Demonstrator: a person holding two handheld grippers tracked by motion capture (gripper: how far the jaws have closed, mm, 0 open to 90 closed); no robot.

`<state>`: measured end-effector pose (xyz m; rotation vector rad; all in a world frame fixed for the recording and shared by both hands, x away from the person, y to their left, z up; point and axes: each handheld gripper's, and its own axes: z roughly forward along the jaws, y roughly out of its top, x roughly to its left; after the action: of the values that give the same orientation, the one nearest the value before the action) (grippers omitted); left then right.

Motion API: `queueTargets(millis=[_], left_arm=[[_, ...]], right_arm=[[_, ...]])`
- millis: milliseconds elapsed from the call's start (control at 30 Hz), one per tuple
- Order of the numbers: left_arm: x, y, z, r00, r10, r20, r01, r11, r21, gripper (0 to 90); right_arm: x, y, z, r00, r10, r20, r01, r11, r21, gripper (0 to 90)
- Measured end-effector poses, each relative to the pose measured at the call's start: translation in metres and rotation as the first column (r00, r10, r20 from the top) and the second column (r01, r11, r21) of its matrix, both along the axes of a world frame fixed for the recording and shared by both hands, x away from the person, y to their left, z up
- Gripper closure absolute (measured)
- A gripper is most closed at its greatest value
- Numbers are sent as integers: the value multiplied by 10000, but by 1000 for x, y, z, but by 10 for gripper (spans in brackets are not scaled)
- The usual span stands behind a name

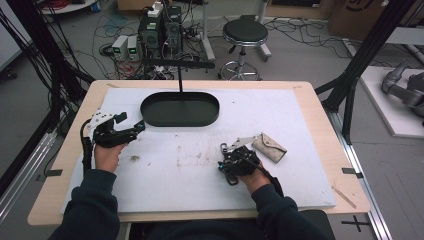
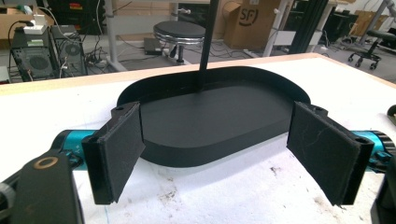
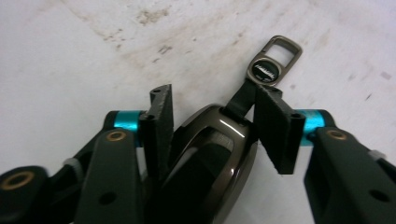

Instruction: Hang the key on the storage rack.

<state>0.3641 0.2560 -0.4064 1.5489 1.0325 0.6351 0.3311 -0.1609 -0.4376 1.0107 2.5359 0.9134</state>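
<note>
My right gripper (image 3: 215, 100) is shut on a dark glossy key fob (image 3: 210, 158), with a pad pressed on each side of it. A short black strap leads from the fob to a metal clasp (image 3: 275, 58) that lies on the white table mat. In the high view this gripper (image 1: 234, 152) is at the front right of the mat, just left of a beige pouch (image 1: 269, 148). My left gripper (image 2: 219, 135) stands open with nothing between its pads, facing a black oval tray (image 2: 261, 74). In the high view the left gripper (image 1: 131, 123) is close to the tray's (image 1: 150, 117) left end.
A thin black post (image 2: 205, 42) rises from the tray's far side and carries a crossbar (image 1: 180, 64). The white mat (image 1: 190, 165) is stained in the middle. Beyond the table stand a round stool (image 1: 245, 32) and computers with cables on the floor.
</note>
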Motion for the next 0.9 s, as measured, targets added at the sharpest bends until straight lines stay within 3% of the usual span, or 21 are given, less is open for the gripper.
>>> queueTargets(millis=[133, 200, 233, 267, 300, 333, 400, 533, 633, 667, 733, 767, 800, 833, 900], left_arm=[[1, 0, 0, 10000, -11, -11, 11, 10000, 14, 186], [0, 0, 0, 10000, -2, -5, 2, 10000, -16, 186], [0, 0, 0, 10000, -8, -1, 8, 10000, -15, 186], [0, 0, 0, 10000, -11, -12, 11, 10000, -15, 186], [1, 0, 0, 10000, -2, -5, 2, 10000, -28, 186], [1, 0, -1, 10000, -9, -9, 9, 10000, -22, 186], [1, 0, -1, 10000, -40, -22, 40, 10000, 27, 186], [0, 0, 0, 10000, -38, 3, 38, 10000, 33, 187], [0, 0, 0, 10000, -11, -3, 11, 10000, -20, 187], [0, 0, 0, 10000, -5, -5, 5, 10000, -20, 187], [0, 0, 0, 10000, -15, -9, 15, 10000, -37, 187], [0, 0, 0, 10000, -13, -7, 13, 10000, -34, 188], [0, 1, 0, 10000, -16, 1, 16, 10000, -21, 188], [0, 1, 0, 10000, -10, 0, 10, 10000, -28, 188], [0, 1, 0, 10000, -17, -16, 17, 10000, -33, 188]], right_arm=[[10, 1, 3, 9947, 898, 495, -871, 9947, -538, 598], [11, -1, 5, 9918, 916, 887, -872, 9948, -520, 679], [10, -3, 7, 9905, 843, 1087, -798, 9958, -456, 638], [8, -6, 10, 9919, 368, 1219, -357, 9993, -114, 480], [6, -7, 12, 9923, 208, 1219, -212, 9998, 20, 431], [6, -7, 12, 9923, 208, 1219, -212, 9998, 20, 431], [0, -9, 13, 9910, -193, 1324, 196, 9998, -15, 326], [-4, -9, 4, 9920, -794, 981, 811, 9966, -130, 244], [-5, -8, -4, 9912, -959, 915, 992, 9945, -329, 244], [-5, -6, -8, 9925, -996, 703, 1033, 9934, -508, 244], [-4, -8, -8, 9935, -979, 588, 1003, 9941, -406, 262], [-3, -11, -8, 9964, -810, 256, 813, 9966, -112, 379], [-3, -11, -8, 9964, -810, 256, 813, 9966, -112, 379], [-2, -12, -8, 9975, -684, 202, 683, 9976, 60, 450], [-3, -12, -8, 9980, -540, 334, 539, 9985, 35, 489]])
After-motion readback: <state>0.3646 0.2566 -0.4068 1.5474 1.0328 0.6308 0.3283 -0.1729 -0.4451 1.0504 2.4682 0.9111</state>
